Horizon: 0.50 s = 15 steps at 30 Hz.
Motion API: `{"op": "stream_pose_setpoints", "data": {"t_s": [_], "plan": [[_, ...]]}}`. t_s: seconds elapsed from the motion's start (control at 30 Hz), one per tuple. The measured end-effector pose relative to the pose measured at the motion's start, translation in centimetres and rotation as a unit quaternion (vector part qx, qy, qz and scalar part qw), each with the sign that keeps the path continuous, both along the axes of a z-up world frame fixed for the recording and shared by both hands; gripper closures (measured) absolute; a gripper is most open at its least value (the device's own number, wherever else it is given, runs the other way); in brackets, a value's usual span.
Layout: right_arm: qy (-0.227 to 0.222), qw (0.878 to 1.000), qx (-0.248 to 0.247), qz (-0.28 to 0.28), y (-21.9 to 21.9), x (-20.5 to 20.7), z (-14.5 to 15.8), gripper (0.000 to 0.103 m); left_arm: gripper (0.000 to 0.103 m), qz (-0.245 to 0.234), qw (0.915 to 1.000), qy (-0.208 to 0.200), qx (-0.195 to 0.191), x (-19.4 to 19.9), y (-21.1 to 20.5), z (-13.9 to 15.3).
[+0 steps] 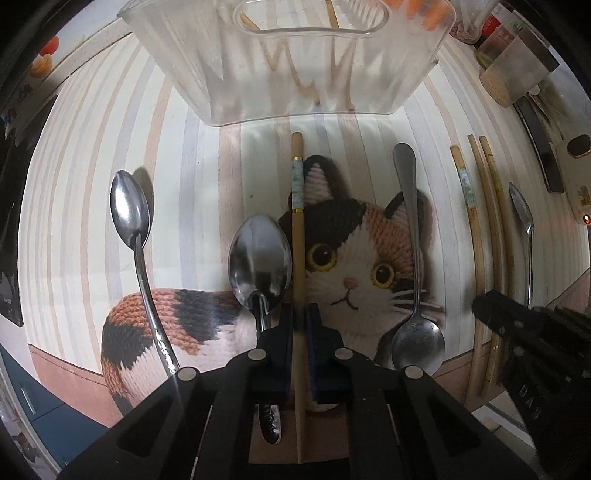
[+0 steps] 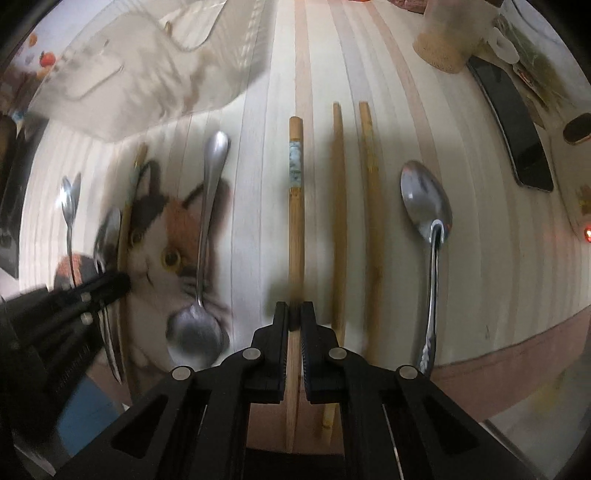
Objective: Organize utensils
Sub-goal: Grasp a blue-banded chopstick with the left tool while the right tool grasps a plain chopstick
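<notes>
Left hand-held gripper (image 1: 300,314) clamps chopstick (image 1: 297,236); bin (image 1: 288,66) ahead.

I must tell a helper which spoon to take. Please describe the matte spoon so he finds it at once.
Find the cat picture on the striped table. The matte spoon lies over the cat's right-hand ear and cheek. Unlike the shiny spoons, its bowl points toward the grippers.

A striped tablecloth with a calico cat print (image 1: 347,258) bears steel spoons (image 1: 130,210), bamboo chopsticks (image 2: 369,177), a clear plastic organizer (image 1: 288,59), a cork-based jar (image 2: 448,33) and a black phone (image 2: 517,129).
</notes>
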State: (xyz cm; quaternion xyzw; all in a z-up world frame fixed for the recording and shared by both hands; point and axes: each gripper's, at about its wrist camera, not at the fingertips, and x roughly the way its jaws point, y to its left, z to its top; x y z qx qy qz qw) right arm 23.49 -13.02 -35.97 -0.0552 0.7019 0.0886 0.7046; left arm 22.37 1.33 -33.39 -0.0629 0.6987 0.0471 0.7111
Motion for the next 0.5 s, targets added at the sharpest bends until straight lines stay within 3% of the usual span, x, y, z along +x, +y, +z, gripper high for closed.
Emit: {"op": "stream_pose_setpoints", "data": {"t_s": [0.5], "plan": [[0.003, 1.000, -0.001, -0.012, 0.2, 0.0, 0.0, 0.096, 0.098, -0.013, 0.9999, -0.002, 0.009, -0.3, -0.6, 0.0]]}}
